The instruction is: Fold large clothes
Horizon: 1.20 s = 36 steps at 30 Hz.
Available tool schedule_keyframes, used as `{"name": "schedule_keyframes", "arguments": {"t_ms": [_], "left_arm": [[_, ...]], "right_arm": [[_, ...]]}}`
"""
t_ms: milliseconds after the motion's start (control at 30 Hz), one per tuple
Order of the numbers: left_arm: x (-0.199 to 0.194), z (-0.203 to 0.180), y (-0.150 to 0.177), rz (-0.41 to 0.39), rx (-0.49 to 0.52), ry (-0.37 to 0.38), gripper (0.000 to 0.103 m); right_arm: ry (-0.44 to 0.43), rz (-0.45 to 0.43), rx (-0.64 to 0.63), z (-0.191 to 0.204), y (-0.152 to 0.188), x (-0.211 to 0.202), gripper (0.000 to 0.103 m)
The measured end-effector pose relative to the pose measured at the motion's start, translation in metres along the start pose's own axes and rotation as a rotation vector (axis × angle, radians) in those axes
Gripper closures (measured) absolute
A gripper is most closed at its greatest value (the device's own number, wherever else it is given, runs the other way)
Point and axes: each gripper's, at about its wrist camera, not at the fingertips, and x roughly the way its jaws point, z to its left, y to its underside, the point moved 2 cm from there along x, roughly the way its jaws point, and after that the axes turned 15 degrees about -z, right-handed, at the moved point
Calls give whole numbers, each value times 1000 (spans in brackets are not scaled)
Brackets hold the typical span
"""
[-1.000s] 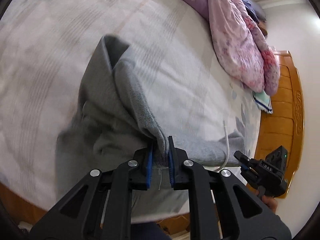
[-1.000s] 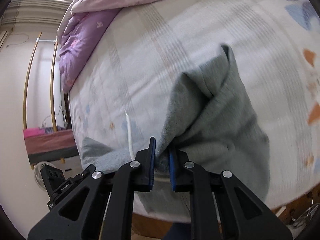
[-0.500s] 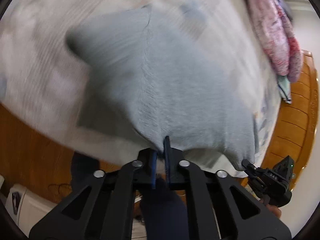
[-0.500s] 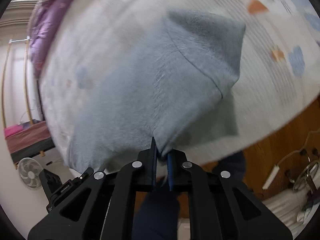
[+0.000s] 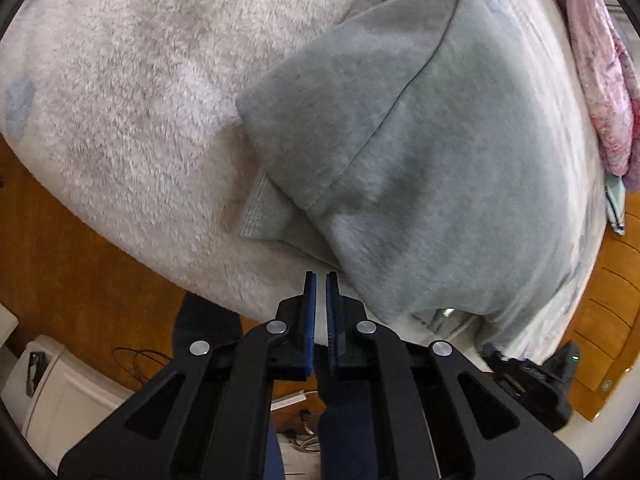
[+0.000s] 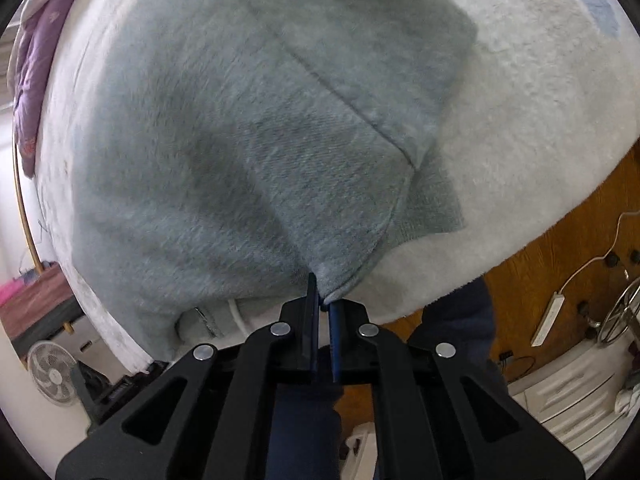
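A grey sweatshirt (image 5: 420, 160) lies spread flat on the white fleecy bed cover (image 5: 120, 100), near the bed's front edge, one sleeve folded in. My left gripper (image 5: 321, 280) sits just off the garment's near corner; its jaws are nearly together with nothing between them. In the right wrist view the same sweatshirt (image 6: 240, 140) fills the frame. My right gripper (image 6: 323, 292) is shut on the sweatshirt's near hem corner at the bed edge.
A pink and purple quilt (image 5: 600, 72) is bunched at the far side of the bed. The wooden bed frame (image 5: 80, 272) runs below the cover. A fan (image 6: 52, 372), a white drawer unit (image 6: 560, 408) and a power strip (image 6: 548, 320) stand on the floor.
Both grippers swung the lifted sweatshirt forward and laid it flat on the bed. The left gripper has since let go of its corner; the right still holds.
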Motion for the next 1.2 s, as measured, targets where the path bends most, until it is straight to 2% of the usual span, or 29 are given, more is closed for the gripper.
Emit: {"name": "schedule_keyframes", "arguments": {"t_ms": [133, 167, 233, 267, 333, 400, 467, 533, 567, 633, 667, 733, 767, 833, 900, 933, 1033, 1133, 1200], "left_arm": [[-22, -12, -7, -43, 10, 24, 97], [-28, -13, -9, -50, 20, 34, 97], [-42, -32, -13, -75, 33, 112, 88], [-50, -45, -15, -106, 55, 156, 80], [-58, -73, -20, -140, 92, 224, 74], [-54, -91, -21, -156, 122, 244, 67], [-41, -106, -20, -145, 142, 233, 63], [-21, -116, -16, -115, 177, 198, 58], [-10, -116, -11, -99, 215, 139, 57], [20, -116, 0, -44, 297, -35, 58], [29, -112, 2, -31, 304, -80, 56], [40, -97, 1, -33, 249, -125, 55], [41, -93, -1, -38, 221, -129, 54], [44, -83, -6, -40, 166, -111, 54], [46, -79, -9, -41, 154, -106, 53], [46, -77, -10, -43, 148, -106, 53], [42, -74, -10, -55, 124, -108, 54], [31, -70, -7, -59, 113, -58, 52], [19, -66, -9, -51, 68, 23, 35]], "right_arm": [[-1, 23, -13, 4, 0, -1, 98], [-3, 19, -31, 6, 1, -6, 95], [-8, -20, -78, 12, -1, -29, 91], [-19, -24, -85, 13, -2, -41, 90], [-40, -31, -92, 13, -5, -60, 87], [-66, -63, -122, 16, -15, -81, 87], [-91, -94, -181, 25, -26, -92, 87], [-112, -154, -251, 41, -51, -96, 91], [-115, -177, -276, 49, -62, -95, 91], [-133, -223, -319, 65, -87, -88, 93], [-133, -224, -329, 70, -95, -81, 94], [-119, -221, -348, 80, -111, -64, 94], [-101, -215, -370, 84, -116, -54, 94], [-3, -201, -439, 78, -125, -27, 103], [42, -168, -411, 57, -136, -6, 103], [101, -164, -394, 44, -139, 3, 103], [17, -148, -296, 28, -145, 4, 103], [25, -180, -352, 44, -141, -19, 101], [7, -216, -399, 65, -132, -41, 101]]}}
